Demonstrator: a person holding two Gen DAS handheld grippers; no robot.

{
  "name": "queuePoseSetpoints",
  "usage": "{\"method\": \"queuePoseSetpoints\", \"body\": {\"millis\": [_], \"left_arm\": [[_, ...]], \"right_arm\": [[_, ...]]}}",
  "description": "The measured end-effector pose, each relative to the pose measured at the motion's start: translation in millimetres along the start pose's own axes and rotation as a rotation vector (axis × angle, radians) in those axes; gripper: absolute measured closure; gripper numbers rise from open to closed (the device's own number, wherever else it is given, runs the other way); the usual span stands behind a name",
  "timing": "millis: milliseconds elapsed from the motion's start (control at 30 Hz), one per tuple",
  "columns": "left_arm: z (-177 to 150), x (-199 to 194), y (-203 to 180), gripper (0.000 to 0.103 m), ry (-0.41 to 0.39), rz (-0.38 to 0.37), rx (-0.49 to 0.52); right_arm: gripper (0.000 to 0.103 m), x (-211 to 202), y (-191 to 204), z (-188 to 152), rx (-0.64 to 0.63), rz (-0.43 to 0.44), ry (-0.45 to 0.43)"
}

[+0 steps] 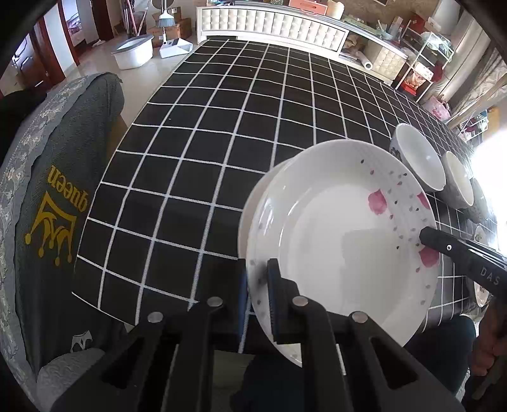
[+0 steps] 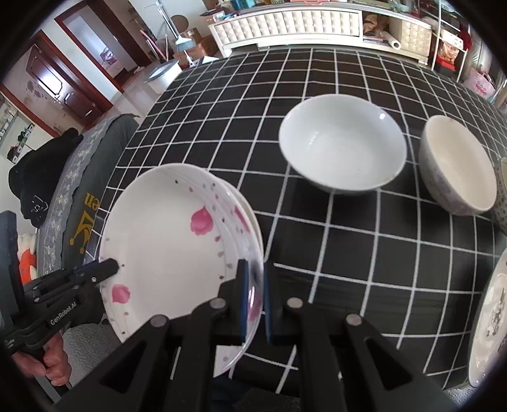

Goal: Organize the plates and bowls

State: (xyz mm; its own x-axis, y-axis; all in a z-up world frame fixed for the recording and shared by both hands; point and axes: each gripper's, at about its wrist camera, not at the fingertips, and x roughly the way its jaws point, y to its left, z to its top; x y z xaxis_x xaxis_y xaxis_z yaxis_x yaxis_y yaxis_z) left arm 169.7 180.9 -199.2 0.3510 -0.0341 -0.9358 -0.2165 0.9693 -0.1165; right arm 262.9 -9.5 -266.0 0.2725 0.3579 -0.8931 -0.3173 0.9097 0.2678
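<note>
A white plate with pink petals [image 1: 332,241] [image 2: 164,247] is held at the table's near edge, over a second white plate [image 1: 253,196] [image 2: 250,215] just beneath it. My left gripper [image 1: 258,298] is shut on the plate's near rim; it also shows in the right wrist view [image 2: 111,267]. My right gripper [image 2: 255,301] is shut on the opposite rim; it also shows in the left wrist view [image 1: 426,237]. A white bowl [image 2: 342,142] [image 1: 418,155] and a patterned bowl [image 2: 459,164] [image 1: 458,180] stand on the table.
The table has a black cloth with white grid [image 1: 221,126] [image 2: 380,253]. Another patterned plate [image 2: 491,317] lies at the right edge. A chair with a grey "queen" cover [image 1: 63,190] stands at the left. A white cabinet [image 1: 269,28] is beyond the table.
</note>
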Motion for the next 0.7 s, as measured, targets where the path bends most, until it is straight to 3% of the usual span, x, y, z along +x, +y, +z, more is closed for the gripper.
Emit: {"method": "queuePoseSetpoints", "body": {"millis": [700], "left_arm": [[10.7, 21.2, -0.4, 0.093, 0.017, 0.033, 0.006]], "right_arm": [[0.091, 20.5, 0.5, 7.3, -0.01, -0.045, 0.041]]}}
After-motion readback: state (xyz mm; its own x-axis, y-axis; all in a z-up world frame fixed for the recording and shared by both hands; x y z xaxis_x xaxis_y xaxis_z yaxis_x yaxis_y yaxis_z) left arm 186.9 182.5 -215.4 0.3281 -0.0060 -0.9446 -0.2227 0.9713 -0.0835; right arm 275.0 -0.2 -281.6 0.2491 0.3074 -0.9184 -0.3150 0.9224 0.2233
